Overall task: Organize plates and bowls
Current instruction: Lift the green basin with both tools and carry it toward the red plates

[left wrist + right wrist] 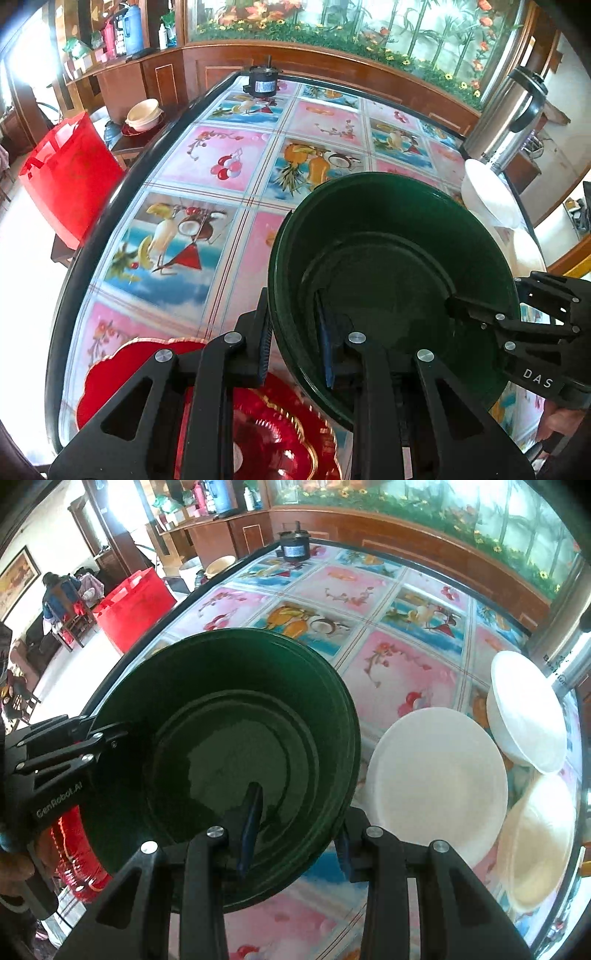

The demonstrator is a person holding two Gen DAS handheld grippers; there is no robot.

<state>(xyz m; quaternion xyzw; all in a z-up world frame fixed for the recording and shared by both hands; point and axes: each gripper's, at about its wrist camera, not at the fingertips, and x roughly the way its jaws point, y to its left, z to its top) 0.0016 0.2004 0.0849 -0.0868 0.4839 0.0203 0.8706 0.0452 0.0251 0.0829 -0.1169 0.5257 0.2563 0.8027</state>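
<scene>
The fruit-print table (221, 155) spreads ahead of both claws, its dark rim curving off to the left claw's left. Over it hangs the dark green bowl (391, 251), tilted, gripped on opposite walls: left claw (295, 354) clenched on its near-left wall, right claw (295, 834) clamped on the wall at its side. Keep both grips level and move together, or the rim may twist free. Right of the right claw sit a white plate (436, 775) and white bowls (524, 709), close. Beneath the left claw lies the red scalloped plate (266, 435); open tabletop lies ahead.
</scene>
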